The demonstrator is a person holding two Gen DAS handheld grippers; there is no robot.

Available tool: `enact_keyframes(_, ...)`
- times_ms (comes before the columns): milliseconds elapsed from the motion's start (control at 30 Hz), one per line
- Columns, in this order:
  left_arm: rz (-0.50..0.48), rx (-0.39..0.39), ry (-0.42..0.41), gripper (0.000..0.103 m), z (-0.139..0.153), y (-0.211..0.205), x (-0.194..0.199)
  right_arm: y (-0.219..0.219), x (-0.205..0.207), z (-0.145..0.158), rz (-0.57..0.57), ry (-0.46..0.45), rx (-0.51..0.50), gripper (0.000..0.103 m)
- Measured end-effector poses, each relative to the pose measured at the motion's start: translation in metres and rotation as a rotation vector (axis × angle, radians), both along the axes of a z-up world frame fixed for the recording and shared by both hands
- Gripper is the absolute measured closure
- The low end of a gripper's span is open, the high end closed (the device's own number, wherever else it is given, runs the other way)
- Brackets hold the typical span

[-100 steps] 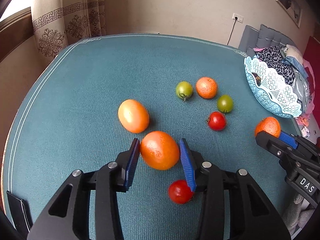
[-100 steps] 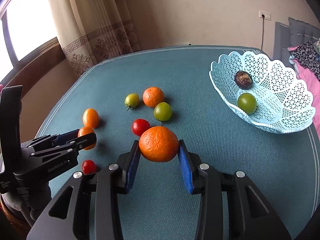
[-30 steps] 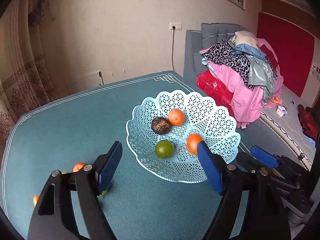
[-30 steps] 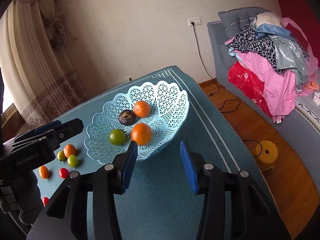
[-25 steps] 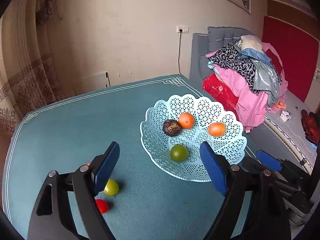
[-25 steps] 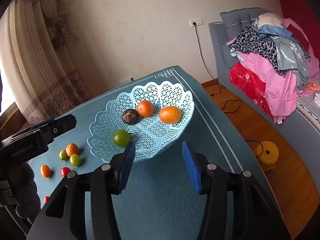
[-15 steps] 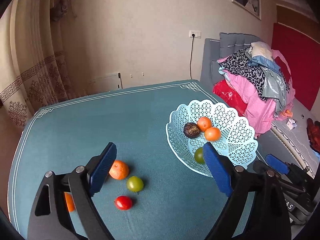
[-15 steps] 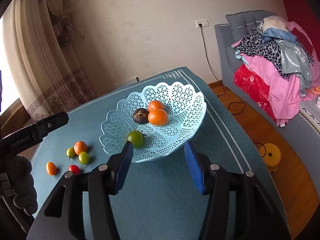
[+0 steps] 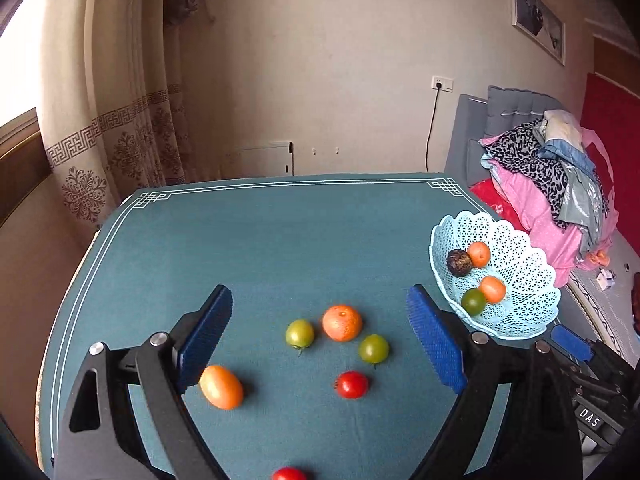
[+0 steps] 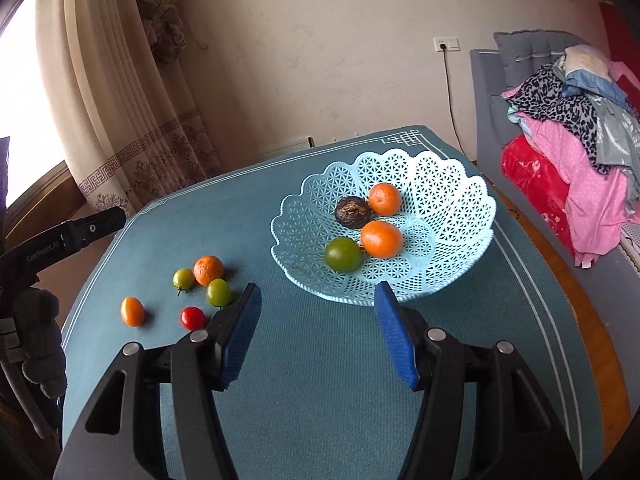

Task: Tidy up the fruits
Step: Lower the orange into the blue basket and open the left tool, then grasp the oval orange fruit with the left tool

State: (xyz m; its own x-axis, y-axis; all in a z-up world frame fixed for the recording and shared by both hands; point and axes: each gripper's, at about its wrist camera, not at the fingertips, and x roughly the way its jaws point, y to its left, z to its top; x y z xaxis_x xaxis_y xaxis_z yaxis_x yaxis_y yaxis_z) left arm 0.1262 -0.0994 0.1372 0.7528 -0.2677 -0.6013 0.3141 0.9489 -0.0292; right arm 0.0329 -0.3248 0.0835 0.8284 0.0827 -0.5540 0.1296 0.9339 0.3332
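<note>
My left gripper (image 9: 320, 340) is open and empty, above loose fruit on the teal table: an orange (image 9: 342, 322), two green tomatoes (image 9: 299, 333) (image 9: 373, 348), a red tomato (image 9: 351, 384), an oval orange fruit (image 9: 221, 386) and another red tomato (image 9: 289, 473). The light blue lattice basket (image 9: 528, 276) at the right holds two oranges, a green tomato and a dark fruit. My right gripper (image 10: 318, 330) is open and empty, just in front of the basket (image 10: 452, 184). The loose fruit (image 10: 208, 270) lies to its left.
The table (image 9: 240, 232) has a teal cloth with a white border. Curtains and a window are at the left. A bed with piled clothes (image 10: 580, 120) stands to the right of the table. The left gripper's body (image 10: 60, 240) shows at the right wrist view's left edge.
Both grippers let go of their oranges into the basket and are open. The left gripper has swung left from the basket to over the loose fruit. The right gripper backed off slightly.
</note>
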Motion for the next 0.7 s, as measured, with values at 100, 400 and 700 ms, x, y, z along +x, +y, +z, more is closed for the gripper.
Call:
enact_keyframes(100,0.041,-0.003,0.018,0.013,-0.006,0.019,0.004,0.014,0.004,-0.001,0.03,0.012,-0.007,0.044)
enact_keyframes(400,0.146,0.002,0.1,0.013,-0.049,0.059,0.014,0.052,0.015,-0.005,0.095,0.052,-0.027,0.043)
enact_keyframes(700,0.192,0.01,0.152,0.013,-0.082,0.079,0.024,0.078,0.025,-0.01,0.131,0.087,-0.049,0.041)
